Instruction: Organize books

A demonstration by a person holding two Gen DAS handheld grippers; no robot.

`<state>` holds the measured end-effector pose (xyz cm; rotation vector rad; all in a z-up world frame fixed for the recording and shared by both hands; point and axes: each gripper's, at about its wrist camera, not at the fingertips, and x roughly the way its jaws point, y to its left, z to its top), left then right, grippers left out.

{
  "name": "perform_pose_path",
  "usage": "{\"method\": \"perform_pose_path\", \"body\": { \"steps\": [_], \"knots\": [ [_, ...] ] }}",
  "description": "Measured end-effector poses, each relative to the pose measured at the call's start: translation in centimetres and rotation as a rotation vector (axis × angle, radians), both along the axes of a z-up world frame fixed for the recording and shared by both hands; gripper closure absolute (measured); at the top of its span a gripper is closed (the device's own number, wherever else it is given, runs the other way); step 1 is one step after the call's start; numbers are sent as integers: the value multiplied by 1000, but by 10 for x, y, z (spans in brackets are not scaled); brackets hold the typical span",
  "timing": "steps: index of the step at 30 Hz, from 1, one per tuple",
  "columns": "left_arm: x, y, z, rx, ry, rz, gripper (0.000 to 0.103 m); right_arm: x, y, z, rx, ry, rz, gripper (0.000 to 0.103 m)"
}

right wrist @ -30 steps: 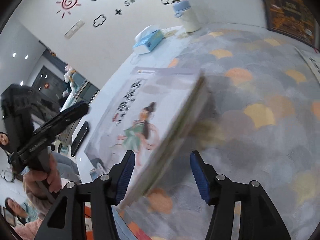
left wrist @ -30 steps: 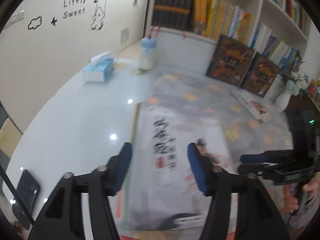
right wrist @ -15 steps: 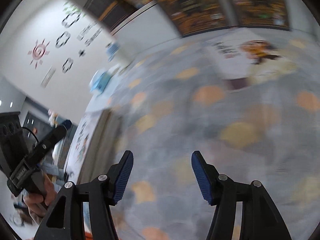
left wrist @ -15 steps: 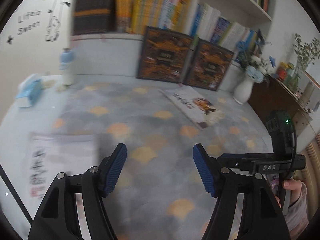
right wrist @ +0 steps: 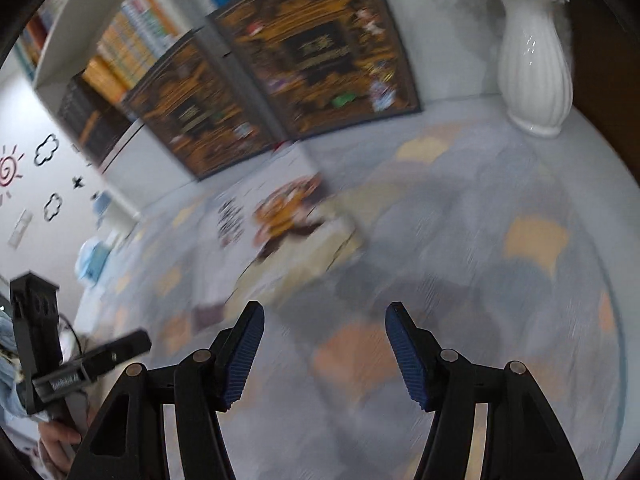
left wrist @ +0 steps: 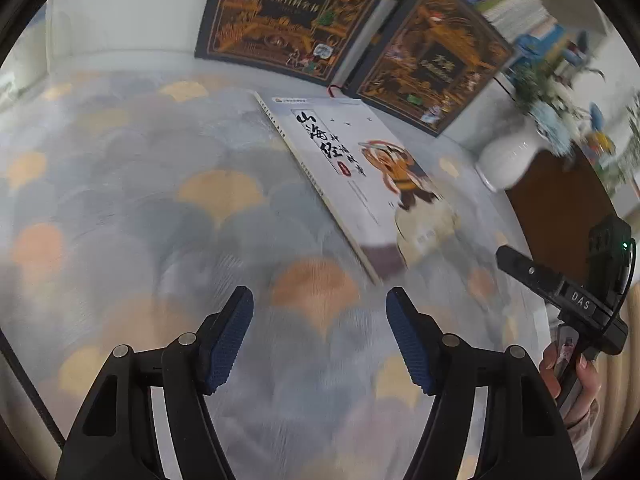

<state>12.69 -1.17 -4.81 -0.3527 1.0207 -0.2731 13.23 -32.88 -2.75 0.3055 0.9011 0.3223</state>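
A white book with black brush lettering and an orange figure lies flat on the patterned cloth, ahead and right of my left gripper. That gripper is open with only cloth between its fingers. In the right wrist view the same book is blurred, ahead and left of my right gripper, which is also open and holds nothing. Two large dark ornate books lean upright against the shelf base behind it. One finger of the right gripper shows at the right edge, held by a hand.
A white ribbed vase with blue flowers stands at the back right beside a dark wooden cabinet. Shelves of upright books rise behind. A blue tissue box sits far left. The left gripper's body shows at the lower left.
Both views have swung right, away from the white book with the lady on its cover, now out of sight, and onto the second white book. Both grippers' jaws stand slightly wider.
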Motion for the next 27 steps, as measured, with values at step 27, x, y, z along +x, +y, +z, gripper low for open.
{"method": "perform_pose_path", "body": {
  "steps": [27],
  "knots": [
    [27, -29, -1, -41, -10, -119, 35, 53, 59, -13, -109, 140, 222, 35]
  ]
}}
